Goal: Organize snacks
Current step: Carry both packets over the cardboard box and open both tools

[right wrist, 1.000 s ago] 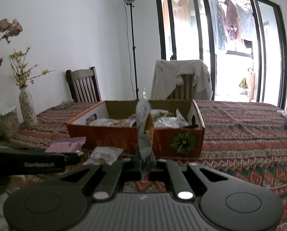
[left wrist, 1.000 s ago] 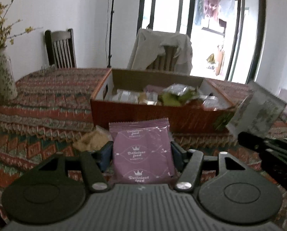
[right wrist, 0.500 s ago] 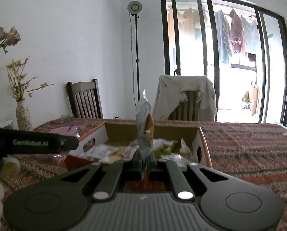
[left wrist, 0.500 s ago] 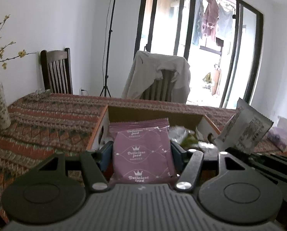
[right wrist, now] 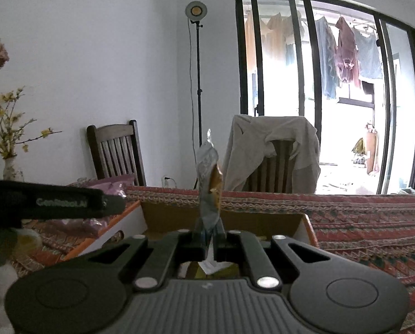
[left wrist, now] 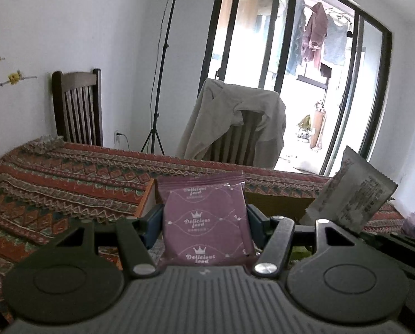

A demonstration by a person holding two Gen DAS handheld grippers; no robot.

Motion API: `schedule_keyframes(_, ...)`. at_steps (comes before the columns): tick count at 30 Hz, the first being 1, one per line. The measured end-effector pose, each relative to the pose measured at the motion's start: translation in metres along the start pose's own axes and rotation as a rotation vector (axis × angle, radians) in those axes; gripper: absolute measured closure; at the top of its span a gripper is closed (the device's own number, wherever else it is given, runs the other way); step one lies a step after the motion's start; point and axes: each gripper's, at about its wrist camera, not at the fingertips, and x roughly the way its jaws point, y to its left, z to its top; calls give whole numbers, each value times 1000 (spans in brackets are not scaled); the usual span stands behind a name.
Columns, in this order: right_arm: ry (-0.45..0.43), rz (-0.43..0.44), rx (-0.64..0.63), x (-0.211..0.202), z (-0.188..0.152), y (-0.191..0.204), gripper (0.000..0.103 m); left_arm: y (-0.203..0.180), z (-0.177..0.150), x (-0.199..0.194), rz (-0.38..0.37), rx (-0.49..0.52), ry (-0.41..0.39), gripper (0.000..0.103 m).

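My left gripper (left wrist: 205, 222) is shut on a purple "Delicious food" snack packet (left wrist: 206, 220), held flat and facing the camera above the near edge of the cardboard box (left wrist: 277, 203). My right gripper (right wrist: 210, 239) is shut on a silver snack packet (right wrist: 209, 183), held upright and edge-on over the open box (right wrist: 221, 217). The same silver packet shows at the right of the left wrist view (left wrist: 352, 194). The purple packet also shows at the left of the right wrist view (right wrist: 112, 185). The box's contents are mostly hidden behind the grippers.
The table carries a red patterned cloth (right wrist: 374, 222). A wooden chair (left wrist: 78, 111) and a chair draped with a grey jacket (right wrist: 274, 153) stand behind it. A lamp stand (right wrist: 197, 83) is by the wall. A vase with flowers (right wrist: 11, 164) stands at the left.
Both grippers have risen and moved forward over the box with their packets still held. The box has dropped low in both views and the loose packets on the cloth are out of sight.
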Motion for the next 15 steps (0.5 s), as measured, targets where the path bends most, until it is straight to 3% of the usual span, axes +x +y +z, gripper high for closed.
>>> schedule_keyframes(6, 9, -5, 5, 25, -8, 1, 98, 10, -7, 25, 0, -35, 3, 40)
schedule_keyframes(15, 65, 8, 9, 48, -23, -1, 98, 18, -22, 46, -1, -3, 27, 40)
